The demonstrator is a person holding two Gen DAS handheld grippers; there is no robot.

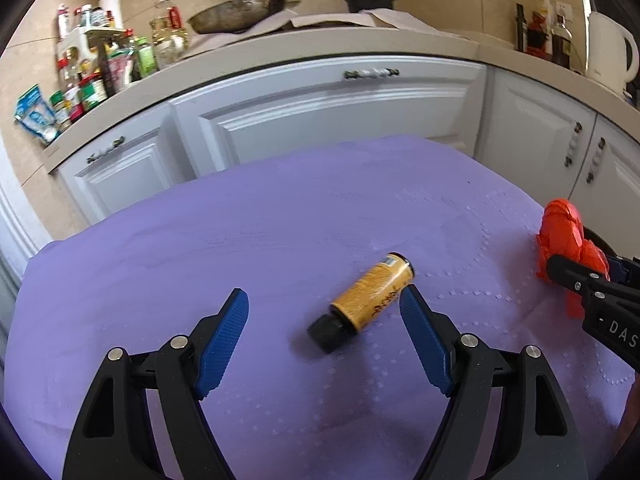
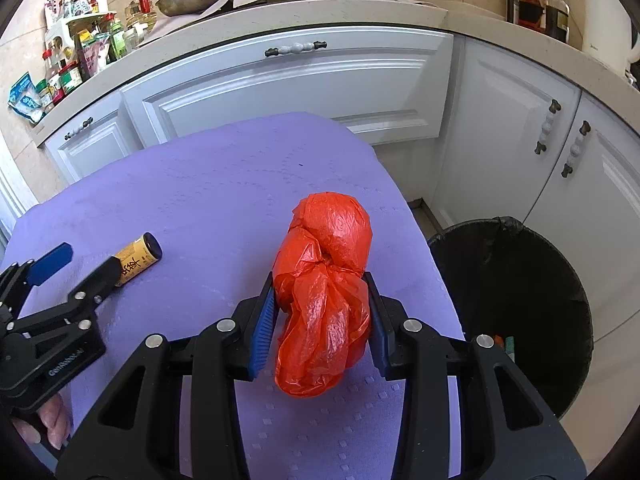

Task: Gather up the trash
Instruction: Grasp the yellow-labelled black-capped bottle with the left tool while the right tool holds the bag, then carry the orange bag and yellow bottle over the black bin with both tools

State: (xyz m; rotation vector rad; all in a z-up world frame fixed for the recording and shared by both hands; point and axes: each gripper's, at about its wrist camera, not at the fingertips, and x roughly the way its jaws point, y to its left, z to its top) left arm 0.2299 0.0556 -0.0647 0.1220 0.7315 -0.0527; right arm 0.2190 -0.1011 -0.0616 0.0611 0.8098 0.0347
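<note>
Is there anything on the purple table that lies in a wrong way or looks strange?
Only the yellow bottle: it lies on its side on the purple cloth, between the open left gripper fingers. The red plastic bag is crumpled but intact, clamped in the right gripper. Nothing looks spilled.

Knotted orange plastic bag (image 2: 326, 304) clamped upright between claw pads, yellow black-capped bottle (image 1: 366, 300) lying on its side on purple-covered bench (image 2: 200, 184)
</note>
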